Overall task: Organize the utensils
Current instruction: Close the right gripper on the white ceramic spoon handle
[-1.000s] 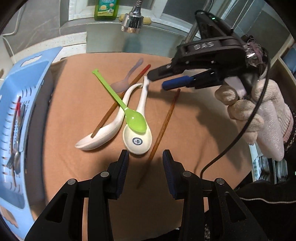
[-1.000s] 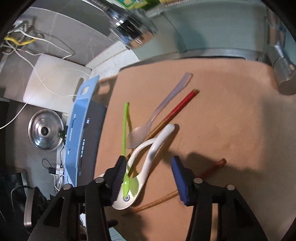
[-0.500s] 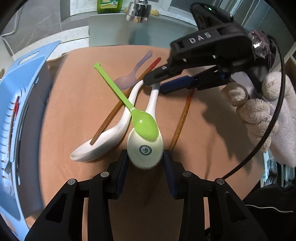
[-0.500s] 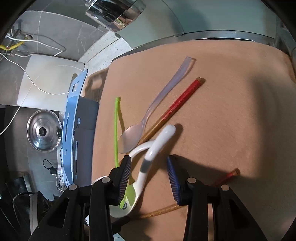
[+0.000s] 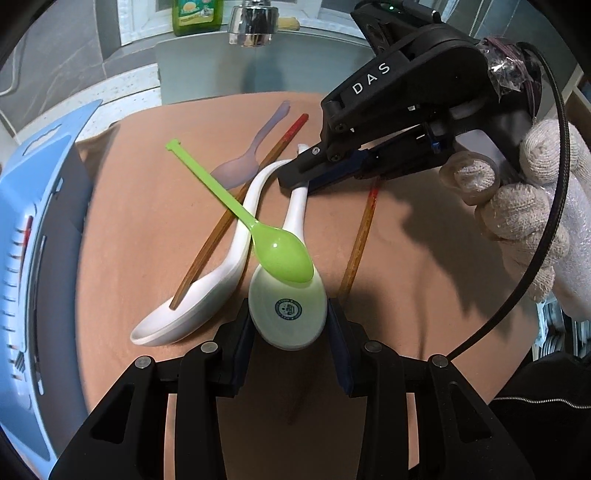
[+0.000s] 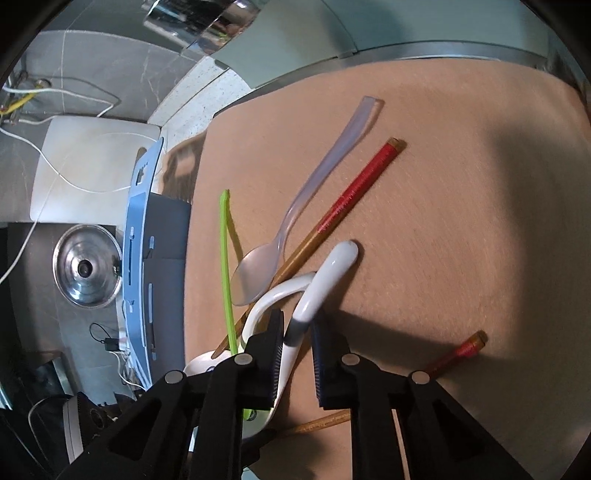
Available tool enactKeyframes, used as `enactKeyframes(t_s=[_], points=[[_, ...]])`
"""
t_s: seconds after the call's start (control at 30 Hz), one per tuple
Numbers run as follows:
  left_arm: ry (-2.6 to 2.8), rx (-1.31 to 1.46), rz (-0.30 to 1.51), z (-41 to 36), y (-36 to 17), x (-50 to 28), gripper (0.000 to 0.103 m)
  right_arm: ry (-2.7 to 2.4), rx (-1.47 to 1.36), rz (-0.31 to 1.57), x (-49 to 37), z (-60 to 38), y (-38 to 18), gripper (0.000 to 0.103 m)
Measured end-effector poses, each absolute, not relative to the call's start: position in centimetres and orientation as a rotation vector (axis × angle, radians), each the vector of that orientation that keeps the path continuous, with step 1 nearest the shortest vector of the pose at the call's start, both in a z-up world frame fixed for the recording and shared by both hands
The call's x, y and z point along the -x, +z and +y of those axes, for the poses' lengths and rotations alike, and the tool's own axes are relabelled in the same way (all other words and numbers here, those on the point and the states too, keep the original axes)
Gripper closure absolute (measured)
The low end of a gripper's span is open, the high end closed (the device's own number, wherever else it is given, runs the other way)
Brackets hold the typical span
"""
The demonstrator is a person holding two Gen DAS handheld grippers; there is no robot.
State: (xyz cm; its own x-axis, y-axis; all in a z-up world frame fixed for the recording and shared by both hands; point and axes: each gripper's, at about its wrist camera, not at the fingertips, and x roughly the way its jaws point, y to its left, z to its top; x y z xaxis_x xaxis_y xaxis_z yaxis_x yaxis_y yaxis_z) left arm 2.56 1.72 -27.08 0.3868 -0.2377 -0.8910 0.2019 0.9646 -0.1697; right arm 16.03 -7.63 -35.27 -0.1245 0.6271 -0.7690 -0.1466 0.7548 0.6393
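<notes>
A white ceramic spoon with a logo (image 5: 295, 218) lies on the brown mat (image 5: 147, 177). My left gripper (image 5: 289, 310) stands open, its pads close beside the spoon's bowl on both sides. My right gripper (image 5: 295, 181), held by a gloved hand (image 5: 528, 206), is closing its jaws, and they pinch the same spoon's handle (image 6: 332, 266) between the pads (image 6: 277, 332). A green plastic spoon (image 5: 284, 254) rests its bowl on the logo spoon's bowl. A second white spoon (image 5: 207, 295) lies to the left, with a chopstick (image 5: 229, 229) in its bowl.
A translucent spoon (image 5: 240, 170) lies further back on the mat. Another chopstick (image 5: 360, 236) lies to the right of the spoons. A blue slotted basket (image 5: 33, 221) stands at the left edge. A tap head (image 5: 253, 20) and a green bottle (image 5: 194, 14) are behind.
My left gripper moved forward until the logo spoon's bowl sat between its pads. My right gripper came down over the handle and its jaws narrowed onto it.
</notes>
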Motion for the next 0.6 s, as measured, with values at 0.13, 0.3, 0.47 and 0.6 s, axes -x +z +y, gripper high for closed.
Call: enactKeyframes(t_s=[0.13,0.3,0.47,0.6], points=[[-0.290,0.033,1.137,1.7,-27.0,-2.4,0.067,0.687,-0.411,1.561,-15.7,-8.0,-35.0,0.091],[-0.306,0.043,1.137,1.6,-27.0,-2.0,0.067,0.686,-0.429,1.564,-15.2,-8.6,-34.6,0.091],[-0.311,0.035,1.134,1.1,-26.8,-1.6,0.067,0.684,-0.448,1.569,-14.8,-9.2,-34.6,0.092],[-0.308,0.014,1.120,0.5,-26.1,-1.0,0.067,0.688,-0.471,1.565,-14.6,-9.7,-34.2,0.092]])
